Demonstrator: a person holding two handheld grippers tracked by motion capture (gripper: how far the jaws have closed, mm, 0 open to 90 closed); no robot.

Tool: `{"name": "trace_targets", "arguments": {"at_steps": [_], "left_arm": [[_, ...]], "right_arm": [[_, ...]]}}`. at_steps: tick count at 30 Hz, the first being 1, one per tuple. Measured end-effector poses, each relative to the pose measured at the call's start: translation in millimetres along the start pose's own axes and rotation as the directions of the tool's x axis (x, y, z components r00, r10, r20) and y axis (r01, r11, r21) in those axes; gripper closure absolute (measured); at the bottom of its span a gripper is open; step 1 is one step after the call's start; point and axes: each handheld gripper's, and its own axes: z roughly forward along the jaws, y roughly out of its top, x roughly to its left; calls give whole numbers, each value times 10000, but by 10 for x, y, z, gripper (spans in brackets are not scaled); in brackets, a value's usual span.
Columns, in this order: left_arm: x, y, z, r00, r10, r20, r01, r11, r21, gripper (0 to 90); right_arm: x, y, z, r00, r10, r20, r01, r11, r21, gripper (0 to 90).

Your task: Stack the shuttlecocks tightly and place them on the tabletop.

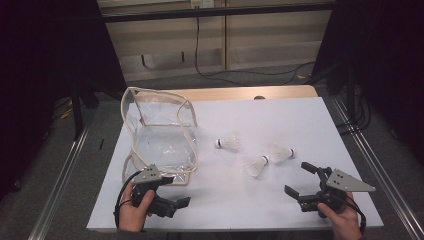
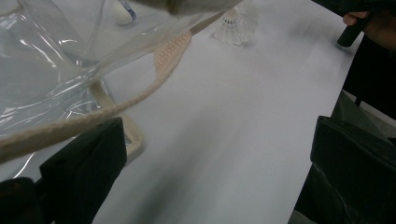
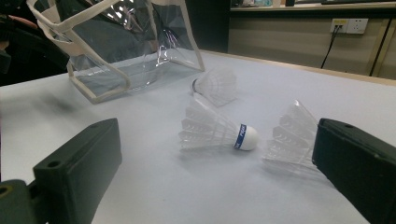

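Observation:
A clear plastic bag [image 1: 160, 135] with cream trim stands at the left of the white table top [image 1: 300, 115]. Three white shuttlecocks lie right of it: one [image 1: 229, 143] nearest the bag, one [image 1: 256, 165] in front, one [image 1: 281, 153] farther right. My left gripper [image 1: 176, 191] is open just in front of the bag's near corner, with the bag's cream strap [image 2: 159, 70] crossing above its left jaw. My right gripper [image 1: 297, 178] is open, facing the shuttlecocks from the front right. The blue-banded shuttlecock [image 3: 215, 128] lies ahead between its jaws, another [image 3: 294, 135] by the right jaw.
The table's front edge runs just below both hands. Metal rails [image 1: 65, 170] flank the table. Cables [image 1: 235, 72] trail on the floor behind, near a wooden wall panel. Bare white surface [image 1: 235, 200] lies between the two grippers.

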Motion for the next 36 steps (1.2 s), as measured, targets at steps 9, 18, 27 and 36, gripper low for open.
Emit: {"name": "trace_targets", "arguments": {"at_steps": [9, 18, 27, 36], "left_arm": [[47, -24, -58, 9995, 134, -296, -132, 9999, 58, 38], [118, -39, -112, 9986, 196, -487, -197, 9998, -21, 36], [176, -62, -126, 9977, 236, -635, -242, 9997, -87, 44], [203, -52, -129, 9977, 283, -611, -288, 9996, -78, 42]], "right_arm": [[-6, 7, 11, 10000, -74, 8, 74, 10000, -24, 10], [-13, 6, 16, 10000, -61, 31, 61, 10000, 4, 10], [-36, 6, 29, 9999, -121, 91, 120, 9999, 68, 11], [-77, 69, 65, 9997, -93, 211, 90, 9998, 150, 11]]}}
